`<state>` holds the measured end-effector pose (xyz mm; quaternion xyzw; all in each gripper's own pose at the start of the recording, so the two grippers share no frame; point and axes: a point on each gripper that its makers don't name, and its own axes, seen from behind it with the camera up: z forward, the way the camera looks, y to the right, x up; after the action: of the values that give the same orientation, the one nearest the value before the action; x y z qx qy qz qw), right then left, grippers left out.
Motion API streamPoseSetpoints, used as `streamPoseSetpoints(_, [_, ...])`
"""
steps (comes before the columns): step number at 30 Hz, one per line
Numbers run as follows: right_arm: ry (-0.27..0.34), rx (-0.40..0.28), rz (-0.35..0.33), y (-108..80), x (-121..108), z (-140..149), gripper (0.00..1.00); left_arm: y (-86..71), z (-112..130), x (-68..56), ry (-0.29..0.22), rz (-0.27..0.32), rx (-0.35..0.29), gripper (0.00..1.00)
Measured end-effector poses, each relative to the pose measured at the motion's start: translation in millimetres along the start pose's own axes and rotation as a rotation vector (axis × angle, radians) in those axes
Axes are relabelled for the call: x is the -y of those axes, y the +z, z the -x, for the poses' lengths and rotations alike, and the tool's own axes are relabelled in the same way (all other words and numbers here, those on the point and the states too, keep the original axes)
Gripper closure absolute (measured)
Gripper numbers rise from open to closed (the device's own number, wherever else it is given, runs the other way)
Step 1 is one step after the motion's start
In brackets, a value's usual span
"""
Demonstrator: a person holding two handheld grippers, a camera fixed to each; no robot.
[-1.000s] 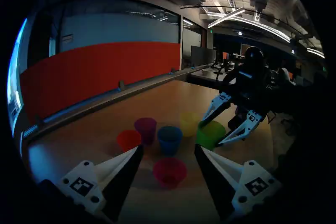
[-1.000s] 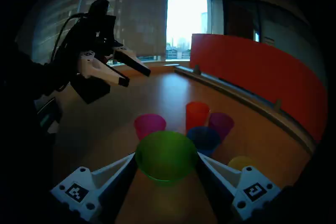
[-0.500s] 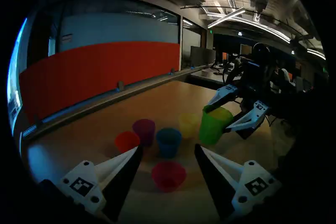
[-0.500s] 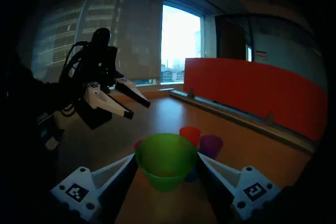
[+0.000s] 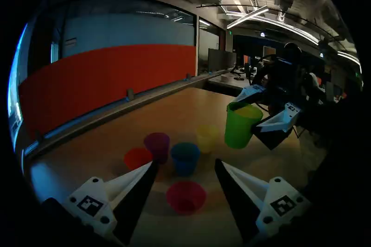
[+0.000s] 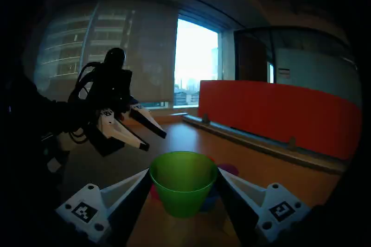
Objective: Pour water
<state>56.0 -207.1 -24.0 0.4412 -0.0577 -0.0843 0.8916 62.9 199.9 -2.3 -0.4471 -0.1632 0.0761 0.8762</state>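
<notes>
The green cup (image 6: 184, 189) has risen, clamped between right gripper (image 6: 183, 174) jaws.

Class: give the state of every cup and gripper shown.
right gripper: jaws shut on green cup.
green cup: upright, lifted off table.
left gripper: jaws open, empty.
red cup: standing upright.
purple cup: standing upright.
blue cup: standing upright.
yellow cup: standing upright.
pink cup: standing upright.

Open office: red desk divider (image 5: 106, 80), monitors (image 5: 218, 60), ceiling strip lights (image 5: 248, 15).
</notes>
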Motion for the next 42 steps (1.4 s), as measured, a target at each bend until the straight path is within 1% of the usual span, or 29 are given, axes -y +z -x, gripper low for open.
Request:
streamPoseSetpoints(11, [-0.022,-0.015,0.008,-10.6,-1.7,-14.8,0.06,13.6,2.4,-1.6,0.016,0.023,0.029,0.10])
streamPoseSetpoints(17, [-0.034,-0.018,0.015,-21.7,-2.8,-20.1,0.06,23.1,4.3,-2.2,0.022,0.040,0.057,0.10])
streamPoseSetpoints(24, [-0.049,-0.023,0.040,-37.1,-7.0,-24.6,0.06,37.0,14.5,-1.3,0.030,0.051,0.124,0.10])
streamPoseSetpoints(31, [-0.049,-0.028,0.065,-52.9,-14.0,-23.8,0.06,51.9,29.7,0.4,0.042,0.058,0.190,0.10])
streamPoseSetpoints(42, [-0.045,-0.033,0.101,-72.9,-22.8,-22.7,0.06,74.5,43.2,2.9,0.061,0.066,0.253,0.10])
